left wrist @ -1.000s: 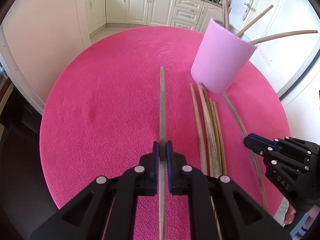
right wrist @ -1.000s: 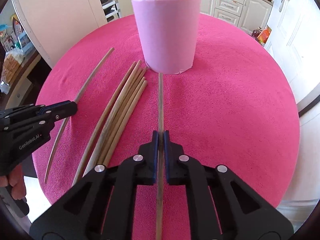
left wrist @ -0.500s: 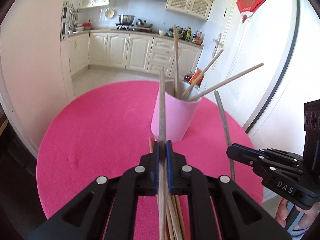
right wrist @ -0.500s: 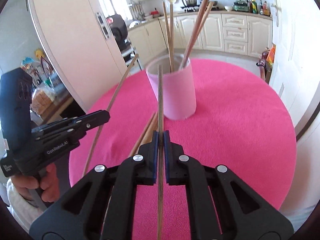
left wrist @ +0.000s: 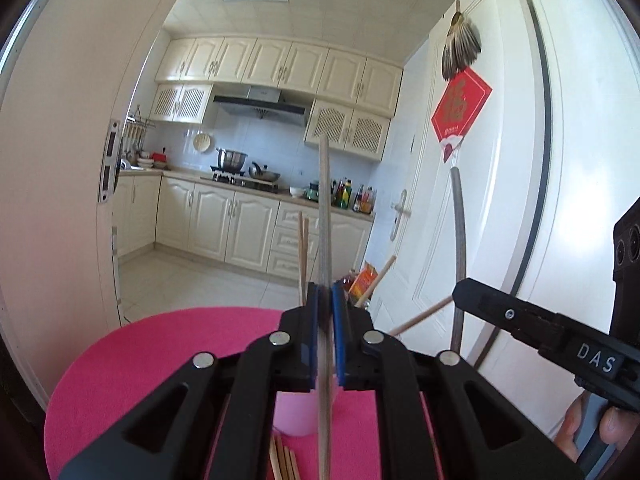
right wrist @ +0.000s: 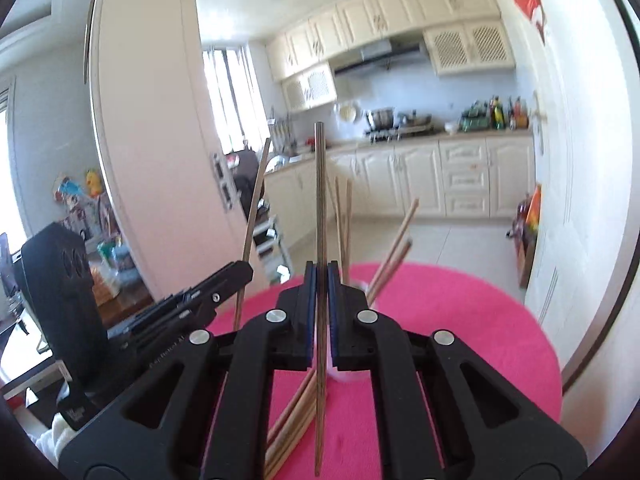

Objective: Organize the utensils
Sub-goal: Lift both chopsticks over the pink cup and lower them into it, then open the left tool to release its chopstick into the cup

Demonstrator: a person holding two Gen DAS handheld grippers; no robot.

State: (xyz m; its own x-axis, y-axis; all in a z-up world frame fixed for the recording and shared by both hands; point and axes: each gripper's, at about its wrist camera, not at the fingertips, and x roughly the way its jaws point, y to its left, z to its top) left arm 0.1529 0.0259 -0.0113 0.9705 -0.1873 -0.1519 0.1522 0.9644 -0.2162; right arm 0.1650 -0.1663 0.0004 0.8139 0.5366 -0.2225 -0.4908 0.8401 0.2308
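Left claw (left wrist: 325, 300) is clamped on a chopstick (left wrist: 324, 208): blue pads pinch it mid-shaft, the stick running straight up the middle of the left wrist view, tip against the far kitchen cabinets. Right claw (right wrist: 321, 276) is likewise clenched on a darker chopstick (right wrist: 319, 192), also upright and centred in its own view.

Each claw shows in the other's camera: right claw (left wrist: 472, 294) at the right edge of the left view with its dark chopstick (left wrist: 459, 232) standing up from it; left claw (right wrist: 236, 272) at the left of the right view with its pale chopstick (right wrist: 256, 200) rising past the door edge.

Pink cup (left wrist: 294, 416) sits on the pink tabletop (left wrist: 160, 352), mostly hidden behind the left claw. Several wooden chopsticks (left wrist: 303, 248) stand in it, leaning out at various angles.

A loose bundle of wooden chopsticks (right wrist: 296, 416) lies on the tabletop just near of the cup, ends toward the camera.

Both claws are above the tabletop, not touching it.
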